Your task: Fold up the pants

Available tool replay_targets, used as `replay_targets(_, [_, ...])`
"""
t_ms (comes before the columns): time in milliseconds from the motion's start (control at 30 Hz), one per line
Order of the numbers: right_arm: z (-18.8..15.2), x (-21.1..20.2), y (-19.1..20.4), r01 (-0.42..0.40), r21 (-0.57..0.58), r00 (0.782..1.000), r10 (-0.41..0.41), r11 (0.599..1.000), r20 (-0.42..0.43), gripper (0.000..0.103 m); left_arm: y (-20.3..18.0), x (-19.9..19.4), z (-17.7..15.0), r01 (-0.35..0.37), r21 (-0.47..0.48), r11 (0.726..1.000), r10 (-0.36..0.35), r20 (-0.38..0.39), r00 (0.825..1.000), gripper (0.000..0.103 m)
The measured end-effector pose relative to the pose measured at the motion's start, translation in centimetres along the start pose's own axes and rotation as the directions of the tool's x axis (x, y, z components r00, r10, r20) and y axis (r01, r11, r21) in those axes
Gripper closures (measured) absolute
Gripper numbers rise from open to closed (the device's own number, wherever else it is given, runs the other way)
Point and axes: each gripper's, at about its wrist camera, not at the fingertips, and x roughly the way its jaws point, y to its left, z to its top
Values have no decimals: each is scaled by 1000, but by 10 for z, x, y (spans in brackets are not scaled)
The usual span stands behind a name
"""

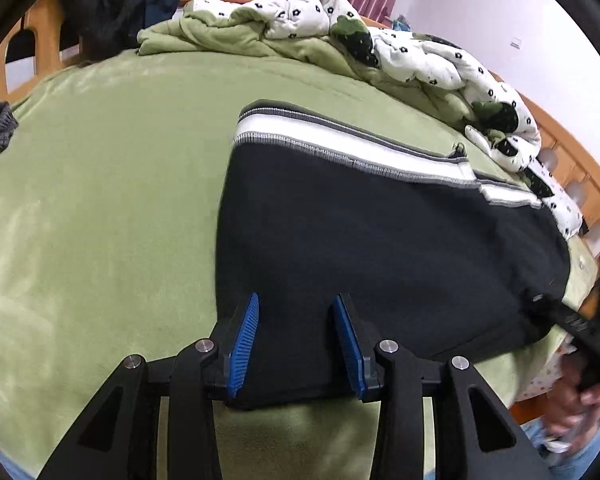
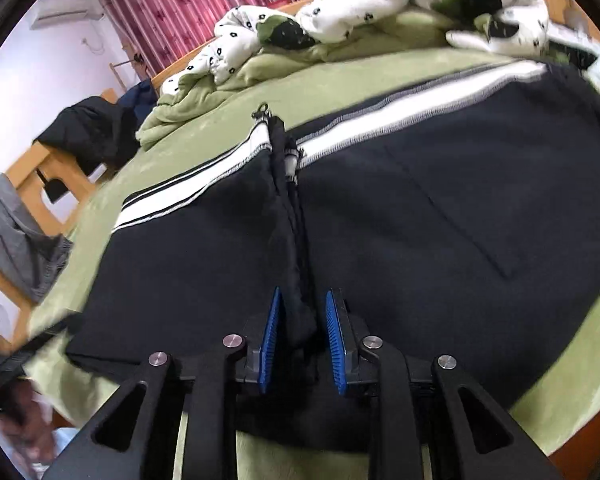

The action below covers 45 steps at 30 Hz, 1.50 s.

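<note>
Black pants [image 1: 372, 248] with white and grey side stripes lie flat on a green bed cover [image 1: 100, 200]. My left gripper [image 1: 296, 304] is open, its blue pads [image 1: 246, 344] standing apart over the near edge of the pants. In the right wrist view the pants [image 2: 440, 208] fill the middle, with a raised ridge of black fabric [image 2: 296, 240] running toward me. My right gripper [image 2: 302, 300] has its blue pads [image 2: 270, 340] either side of that ridge with small gaps showing, so it is open around it.
A rumpled white and green quilt [image 1: 380, 40] lies along the far side of the bed. A wooden bed frame [image 1: 40, 40] carries dark clothes [image 1: 100, 4]. Grey clothing [image 2: 16, 236] hangs at the left. Red curtains [image 2: 204, 4] hang behind. A person's hand [image 1: 580, 404] shows at lower right.
</note>
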Motion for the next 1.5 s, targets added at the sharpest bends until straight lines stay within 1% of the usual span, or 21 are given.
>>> replay_targets(100, [1,-8,4,24,-27,1000,-24,999,-12,76,-18,-8,-7,-29,131,991,34,-37,999,60])
replay_targets(233, [6,-37,-6,97,-30,995,-96,995,29,67,-13,-32,-2,24,140,990,-17,-53,998,58])
replay_targets(333, [15,-62,-25,220,-59,974,-217,974,59,64,7,-37,11,24,60,998,-20,-74,997,58])
replay_targets(400, [24,-79,-49,288,-55,954,-281,956,102,62,22,-33,22,63,-15,998,-64,-75,995,58])
replay_targets(467, [35,-87,-76,347,-17,933,-343,938,112,56,32,-23,32,80,-76,994,-86,-82,993,56])
replay_targets(533, [48,-98,-114,395,83,906,-403,915,127,44,45,-8,42,120,-142,983,-134,-96,986,52])
replay_targets(567, [52,-103,-132,390,133,905,-406,911,130,44,48,-3,44,136,-154,979,-152,-97,984,51])
replay_targets(633, [58,-109,-171,348,247,912,-387,905,134,42,55,11,53,163,-188,969,-185,-105,977,35])
replay_targets(767, [65,-97,-225,269,358,937,-329,894,116,42,63,38,64,201,-231,952,-233,-120,965,34])
replay_targets(800, [64,-93,-232,247,377,944,-310,893,116,42,65,51,66,223,-249,943,-262,-139,955,34])
replay_targets(867, [65,-80,-251,168,424,965,-236,890,115,42,67,66,66,244,-270,931,-292,-154,944,34])
replay_targets(933, [71,-65,-259,103,447,977,-174,889,122,42,67,70,69,268,-262,927,-307,-123,944,34])
replay_targets(1067, [95,-40,-265,86,429,976,-163,899,145,42,60,84,77,319,-249,915,-358,-130,925,36])
replay_targets(1100, [102,-33,-266,93,432,975,-170,897,144,42,61,86,80,321,-245,915,-360,-132,924,42])
replay_targets(1133, [106,-30,-267,92,436,974,-171,895,146,42,60,90,83,312,-243,918,-351,-140,926,57])
replay_targets(1167, [112,-25,-268,89,449,974,-173,889,149,44,62,92,85,300,-250,921,-343,-151,927,62])
replay_targets(1233, [120,-24,-267,101,462,968,-194,881,157,62,64,97,89,306,-284,909,-360,-162,919,78])
replay_targets(1267, [123,-26,-264,97,452,965,-196,887,175,67,65,97,90,310,-294,904,-368,-165,915,81])
replay_targets(1300, [125,-32,-259,97,434,960,-200,896,197,75,64,95,92,303,-292,907,-359,-162,919,89])
replay_targets(1400, [141,-59,-224,100,350,933,-210,932,291,83,47,71,102,273,-196,942,-300,-124,946,94])
replay_targets(1500, [158,-83,-180,135,289,907,-235,948,348,85,33,40,121,305,-150,940,-315,-50,948,94])
